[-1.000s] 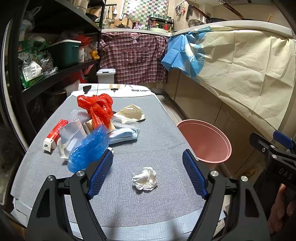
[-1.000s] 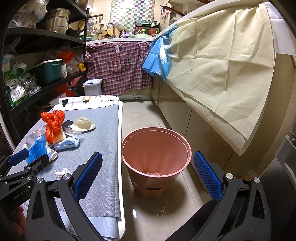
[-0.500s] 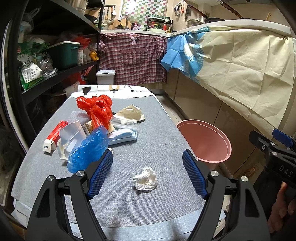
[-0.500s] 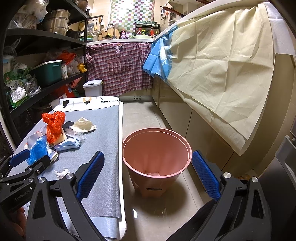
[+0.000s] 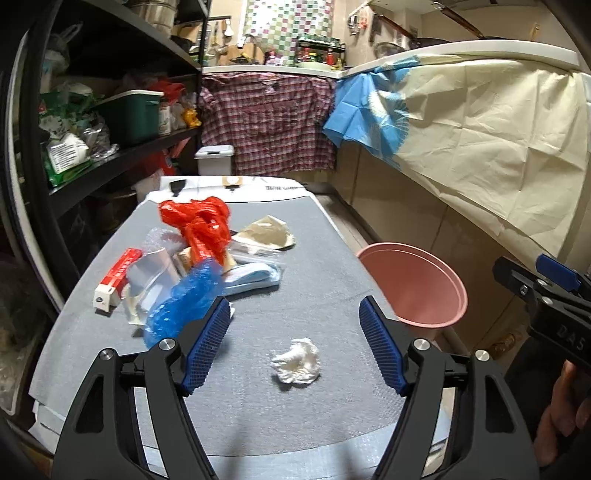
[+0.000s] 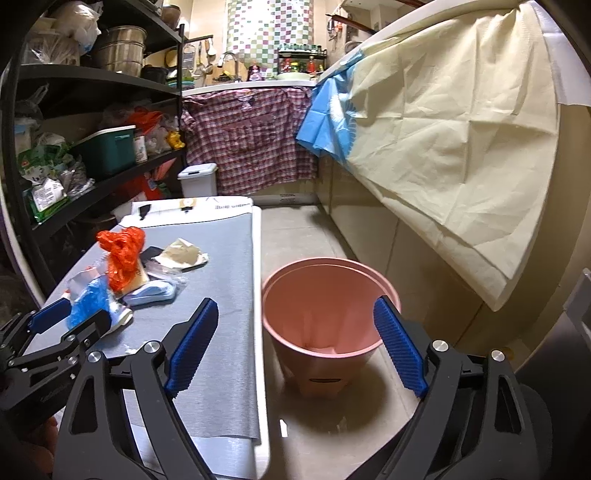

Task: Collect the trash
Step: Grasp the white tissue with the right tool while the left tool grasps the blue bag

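Plaid shirt (image 5: 267,125) hung below far counter. Cream cloth (image 5: 487,147) and blue cloth (image 5: 364,110) draped over right-hand counter. Green lidded bin (image 5: 127,114) on dark shelving (image 5: 118,162). White lidded container (image 5: 215,159) on floor beneath. Checkered tiled wall (image 5: 288,22) behind.

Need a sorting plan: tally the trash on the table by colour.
Red: 2, bag, box
Blue: 2, bag, pale packet
White: 1, tissue
Tan: 1, wrapper
Clear or silvery: 1, film
Total: 7 visible
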{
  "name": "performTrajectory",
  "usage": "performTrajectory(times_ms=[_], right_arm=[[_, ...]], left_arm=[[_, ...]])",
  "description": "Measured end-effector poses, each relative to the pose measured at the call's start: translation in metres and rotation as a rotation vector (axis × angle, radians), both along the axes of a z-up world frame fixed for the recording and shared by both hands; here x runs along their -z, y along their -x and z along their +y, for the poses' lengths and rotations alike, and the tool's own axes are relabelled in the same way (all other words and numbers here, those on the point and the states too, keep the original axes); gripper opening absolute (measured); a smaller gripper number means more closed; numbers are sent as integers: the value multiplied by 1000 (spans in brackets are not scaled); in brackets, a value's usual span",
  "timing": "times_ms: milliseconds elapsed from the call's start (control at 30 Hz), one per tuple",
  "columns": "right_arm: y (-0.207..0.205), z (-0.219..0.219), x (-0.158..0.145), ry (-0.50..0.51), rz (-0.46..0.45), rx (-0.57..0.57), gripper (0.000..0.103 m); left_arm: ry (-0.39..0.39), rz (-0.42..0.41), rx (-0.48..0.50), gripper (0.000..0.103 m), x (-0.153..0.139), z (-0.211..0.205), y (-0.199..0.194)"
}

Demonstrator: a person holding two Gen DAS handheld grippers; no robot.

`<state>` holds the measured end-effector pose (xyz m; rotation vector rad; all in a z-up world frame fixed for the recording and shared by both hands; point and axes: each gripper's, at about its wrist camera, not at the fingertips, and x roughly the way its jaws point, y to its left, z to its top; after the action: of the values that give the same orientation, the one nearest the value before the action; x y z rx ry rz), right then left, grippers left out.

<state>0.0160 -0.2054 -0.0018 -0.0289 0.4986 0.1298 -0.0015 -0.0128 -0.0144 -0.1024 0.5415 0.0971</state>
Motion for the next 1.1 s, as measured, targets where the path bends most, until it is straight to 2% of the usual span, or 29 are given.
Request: performTrajectory(times_ms=[133, 367, 600, 867, 967, 1100], right_arm=[[-3, 8, 1, -26, 16, -53, 83], [-11, 46, 10, -66, 76, -185, 66], [-27, 90, 36, -91, 187, -291, 49], [-46, 121, 70, -88, 310, -346, 43], [-51, 125, 78, -85, 345, -355, 41], [-56, 129, 91, -74, 385, -369, 34]], left_arm=[[8, 3, -60, 70, 0, 14, 0], [9, 21, -175, 67, 5, 48, -2], [36, 56, -240, 61, 18, 77, -5], [47, 95, -229, 58, 32, 87, -14], [58, 114, -217, 54, 38, 88, -19], [52, 121, -207, 45, 41, 88, -24]])
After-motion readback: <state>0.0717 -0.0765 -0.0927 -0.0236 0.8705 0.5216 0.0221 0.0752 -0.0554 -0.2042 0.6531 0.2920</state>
